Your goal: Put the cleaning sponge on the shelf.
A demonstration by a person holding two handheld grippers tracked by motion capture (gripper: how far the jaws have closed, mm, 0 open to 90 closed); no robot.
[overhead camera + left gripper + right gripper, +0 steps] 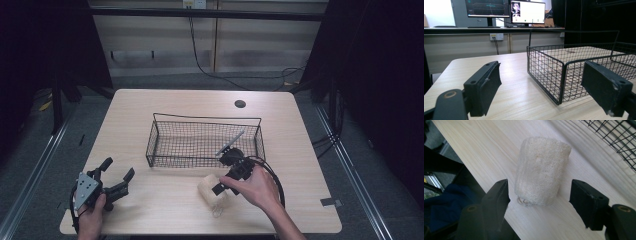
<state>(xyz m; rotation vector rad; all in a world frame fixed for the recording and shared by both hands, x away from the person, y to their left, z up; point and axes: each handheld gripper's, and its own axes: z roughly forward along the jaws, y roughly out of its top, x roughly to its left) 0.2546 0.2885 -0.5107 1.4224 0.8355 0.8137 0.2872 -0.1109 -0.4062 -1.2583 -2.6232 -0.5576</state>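
A pale, rough loofah cylinder [211, 194] [540, 170] lies on the wooden table [165, 205] in front of the wire basket [205, 120]. My right gripper [220, 186] [540, 192] comes at it from the right. Its jaws stand on either side of the loofah's near end. The left pad is almost against the loofah and a gap shows at the right pad. My left gripper [118, 168] [541, 70] rests open and empty at the table's front left, pointing toward the basket [544, 46].
Inside the basket, a grey-handled tool with a dark head [230, 142] leans in the right corner. A round cable hole [240, 104] sits at the table's far side. Monitors [529, 11] stand on a desk beyond. The table's front edge is close to the loofah.
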